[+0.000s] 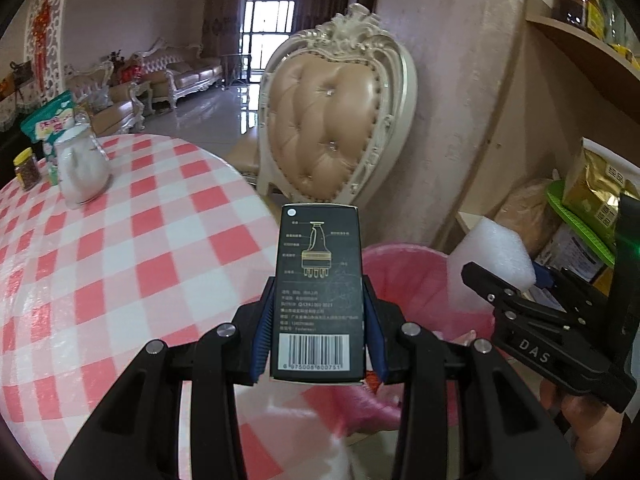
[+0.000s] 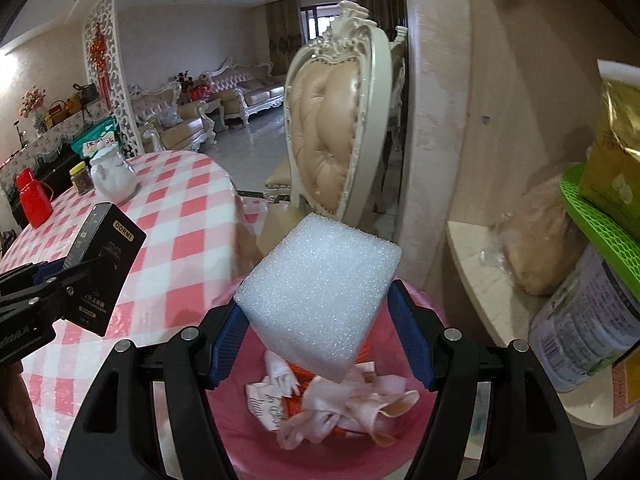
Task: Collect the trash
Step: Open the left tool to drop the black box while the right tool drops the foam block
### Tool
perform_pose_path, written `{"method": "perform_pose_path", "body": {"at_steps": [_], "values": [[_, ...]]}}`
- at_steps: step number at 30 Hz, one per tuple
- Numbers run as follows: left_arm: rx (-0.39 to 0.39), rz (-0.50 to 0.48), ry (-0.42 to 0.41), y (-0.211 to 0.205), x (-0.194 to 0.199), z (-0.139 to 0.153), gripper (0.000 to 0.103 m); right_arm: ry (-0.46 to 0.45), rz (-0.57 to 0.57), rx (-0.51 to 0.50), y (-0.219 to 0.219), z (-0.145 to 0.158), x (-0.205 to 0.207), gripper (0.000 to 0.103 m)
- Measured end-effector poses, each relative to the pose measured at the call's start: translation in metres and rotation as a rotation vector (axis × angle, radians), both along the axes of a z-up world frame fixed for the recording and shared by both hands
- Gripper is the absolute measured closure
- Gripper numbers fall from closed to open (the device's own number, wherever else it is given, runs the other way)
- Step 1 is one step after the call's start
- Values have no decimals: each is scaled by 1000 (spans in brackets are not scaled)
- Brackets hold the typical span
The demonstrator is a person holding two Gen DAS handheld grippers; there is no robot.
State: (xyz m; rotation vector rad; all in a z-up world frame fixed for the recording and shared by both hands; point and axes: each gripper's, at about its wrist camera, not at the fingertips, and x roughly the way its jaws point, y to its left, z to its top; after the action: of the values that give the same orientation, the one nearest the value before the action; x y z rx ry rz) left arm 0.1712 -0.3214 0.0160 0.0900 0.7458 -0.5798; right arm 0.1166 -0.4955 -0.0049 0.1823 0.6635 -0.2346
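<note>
From my left wrist camera I see my left gripper (image 1: 318,332) clamping a tall black cardboard box (image 1: 318,280) with a barcode, upright above the pink-lined trash bin (image 1: 404,276), while my right gripper (image 1: 520,292) holds a white foam block (image 1: 490,256) beside the red-and-white checked tablecloth (image 1: 120,260).

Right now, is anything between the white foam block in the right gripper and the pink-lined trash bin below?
Nothing: in the right wrist view the white foam block hangs over the pink-lined trash bin, with only open air above the paper scraps inside.
</note>
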Motion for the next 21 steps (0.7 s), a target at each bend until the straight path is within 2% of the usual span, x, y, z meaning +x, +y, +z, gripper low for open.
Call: {"method": "perform_pose_path", "body": {"at_steps": [11,21], "values": [[-3,-61,54,-37,2,-20,65,27,-20,2,-20,-14,3,38],[0,-84,81,-53,6,-30,64,40,-17,5,-30,-22,9,37]]}}
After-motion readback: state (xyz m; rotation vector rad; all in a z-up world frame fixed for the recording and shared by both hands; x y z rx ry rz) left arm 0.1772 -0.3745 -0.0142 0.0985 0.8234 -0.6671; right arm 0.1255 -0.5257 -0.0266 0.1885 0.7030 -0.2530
